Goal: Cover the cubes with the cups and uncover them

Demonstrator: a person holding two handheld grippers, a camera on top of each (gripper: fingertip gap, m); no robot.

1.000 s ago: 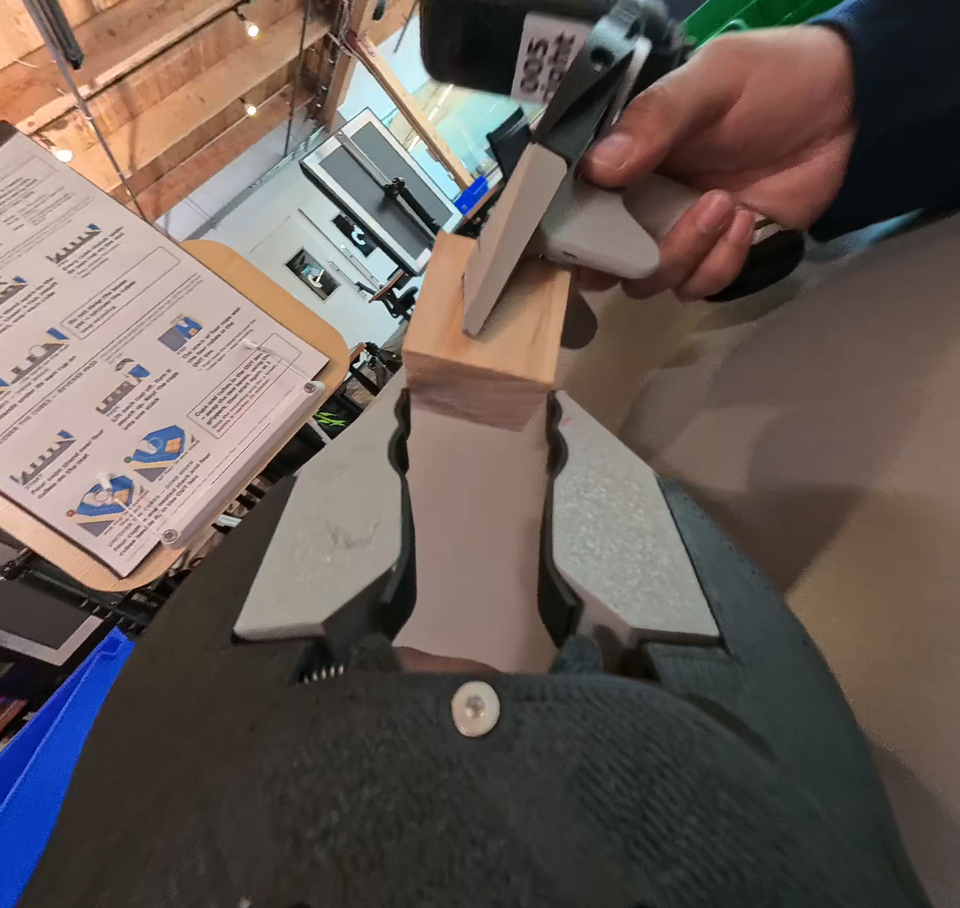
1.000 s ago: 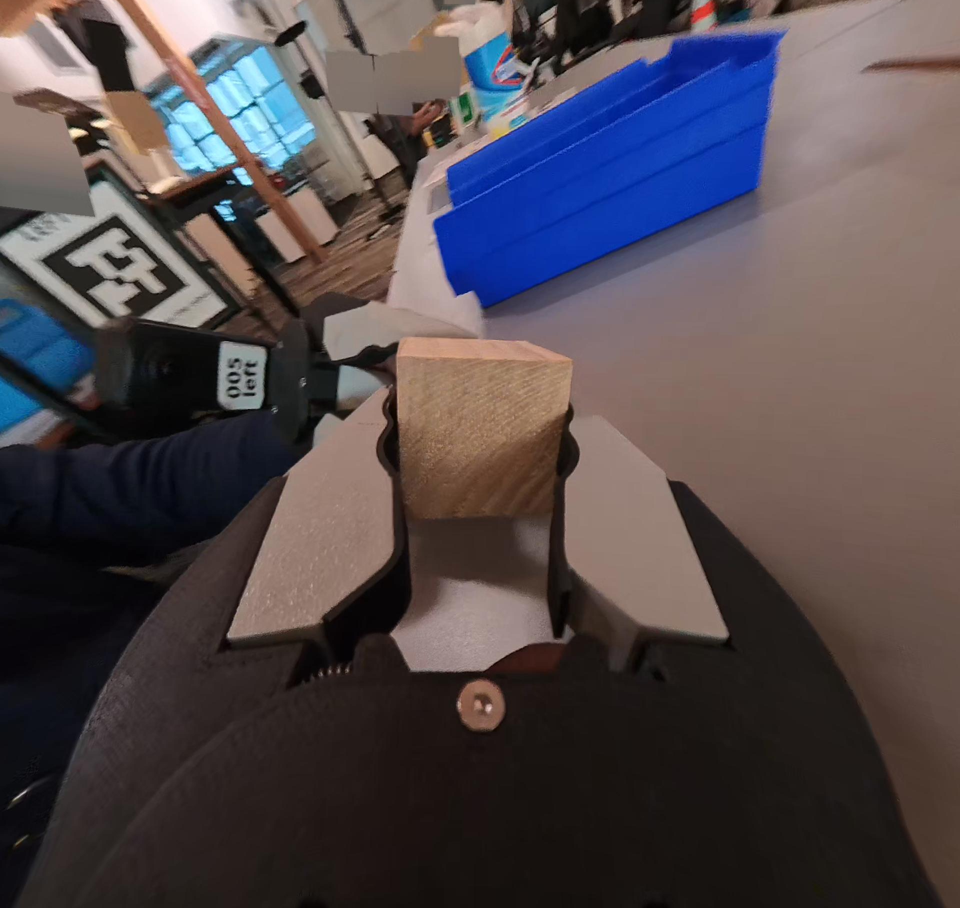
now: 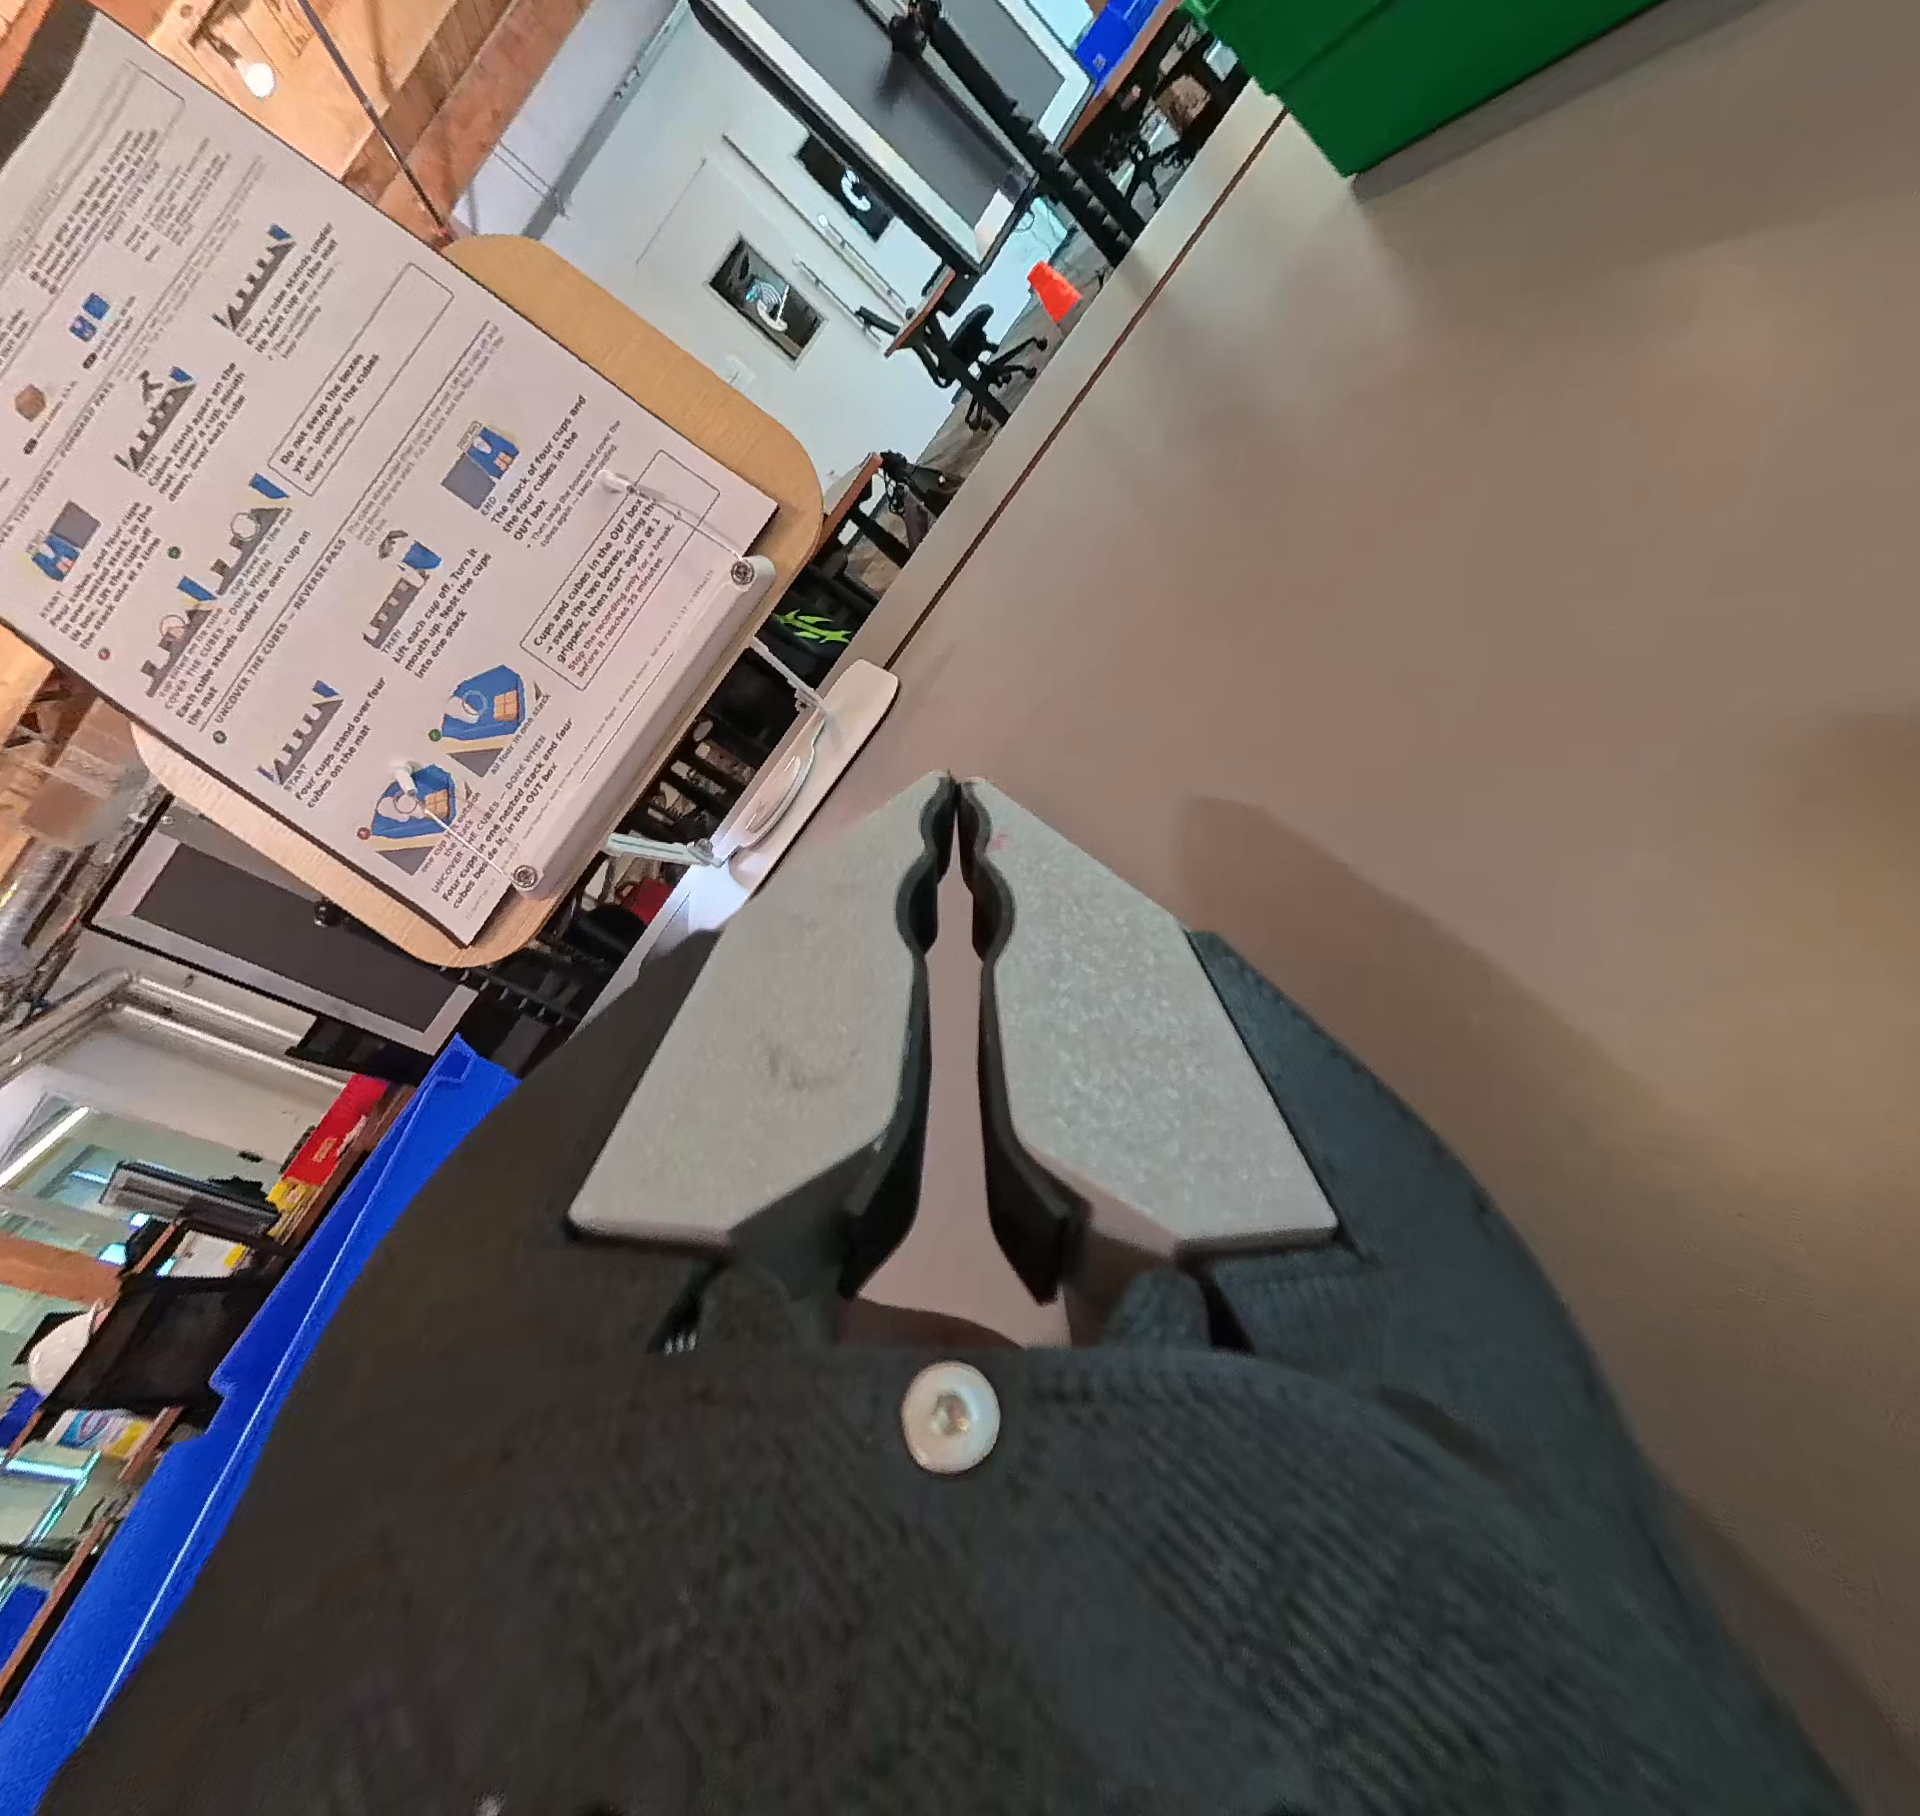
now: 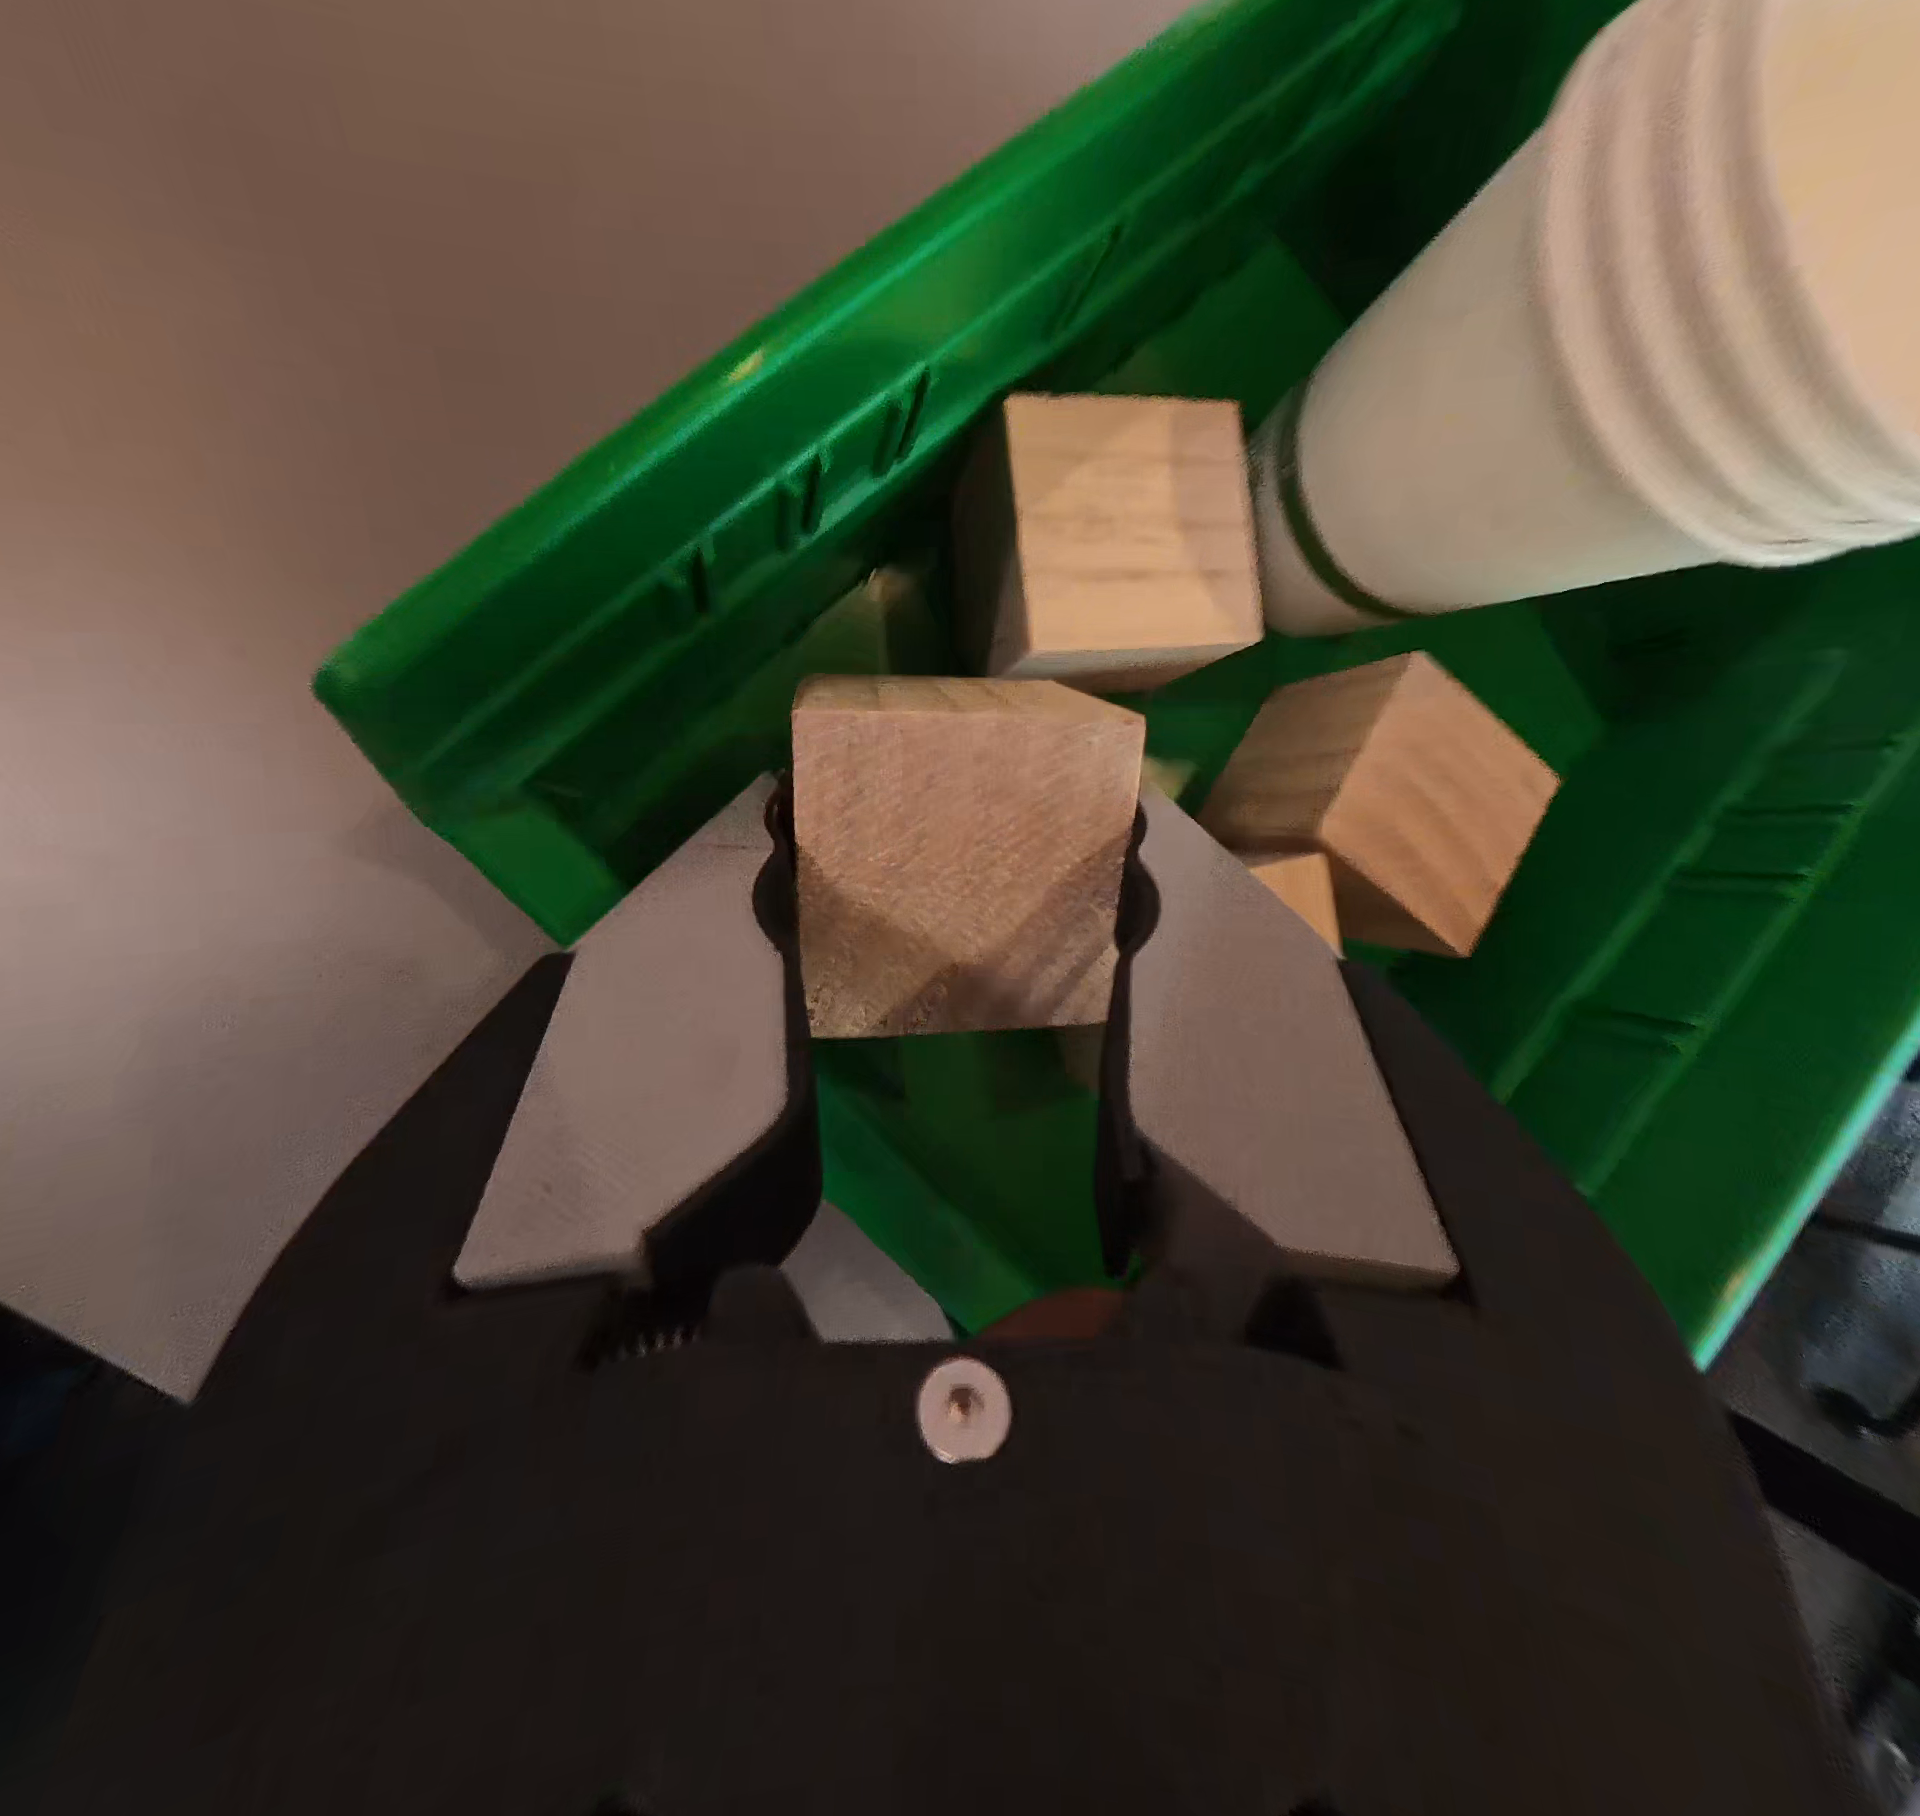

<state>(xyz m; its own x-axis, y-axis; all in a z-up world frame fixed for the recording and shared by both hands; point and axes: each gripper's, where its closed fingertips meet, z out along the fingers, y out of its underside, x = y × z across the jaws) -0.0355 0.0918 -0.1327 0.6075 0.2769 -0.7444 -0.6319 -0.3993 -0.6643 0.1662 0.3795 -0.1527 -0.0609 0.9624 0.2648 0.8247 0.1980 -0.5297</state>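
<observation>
1. Beyond the table edge, a white printed instruction sheet (image 3: 343,530) on a light wooden board bears text and diagrams.
2. Left gripper (image 3: 954,787) tilts over the grey table (image 3: 1507,623), fingertips clenched together, nothing between them.
3. Right gripper (image 4: 961,821) points down over the green plastic bin (image 4: 727,519), pads pressing a pale wooden cube (image 4: 961,852), square face toward the camera.
4. Two similar cubes (image 4: 1127,530) lie inside; stacked white paper cups (image 4: 1621,332) slant beside them.

A bin (image 4: 644,561) sits on the table (image 4: 312,208). In it lie two cubes (image 4: 1122,530) (image 4: 1392,790) — one farther, one to its right and nearer. A cup stack (image 4: 1558,364) lies far right, its base touching the farther cube. A third cube (image 4: 956,862) sits above the bin's near end, between the right gripper (image 4: 961,831) pads.
</observation>
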